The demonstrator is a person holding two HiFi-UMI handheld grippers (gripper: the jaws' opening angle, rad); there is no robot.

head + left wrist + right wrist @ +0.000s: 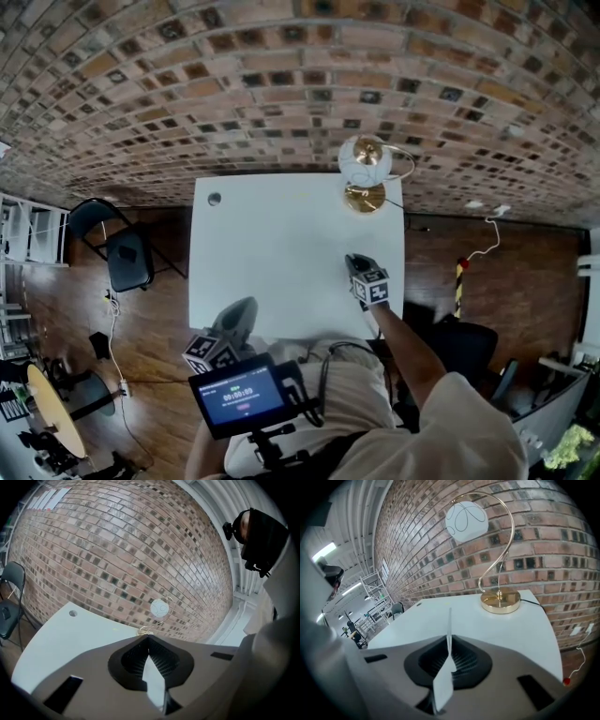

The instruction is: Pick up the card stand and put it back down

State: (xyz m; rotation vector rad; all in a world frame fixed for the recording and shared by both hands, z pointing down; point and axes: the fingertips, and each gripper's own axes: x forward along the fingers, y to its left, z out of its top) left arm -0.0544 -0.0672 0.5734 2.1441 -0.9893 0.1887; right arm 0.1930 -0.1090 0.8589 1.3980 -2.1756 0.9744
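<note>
A red-brown brick wall (281,84) is running behind everything, and a dark wooden floor (159,281) is spreading out below it. A white rectangular desk (272,253) is standing against the wall, with a black folding chair (117,248) off to its left.

The right gripper (359,264) is hovering over the near right part of the desk and pointing toward the far edge. Its fingers (461,660) are lying clenched together, gripping nothing. The left gripper (246,307) is hanging at the desk's near edge. Its fingers (164,660) are meeting at the tips, with only the bare desk showing behind them.

The task's thing, a gold stand with a round base, a curved stem and a white globe (365,178), is standing upright at the desk's far right corner, close to the wall and well apart from both grippers. A thin black cord (530,603) is trailing from its base toward the desk's right edge, and a small round hole (215,199) is sitting in the far left corner
</note>
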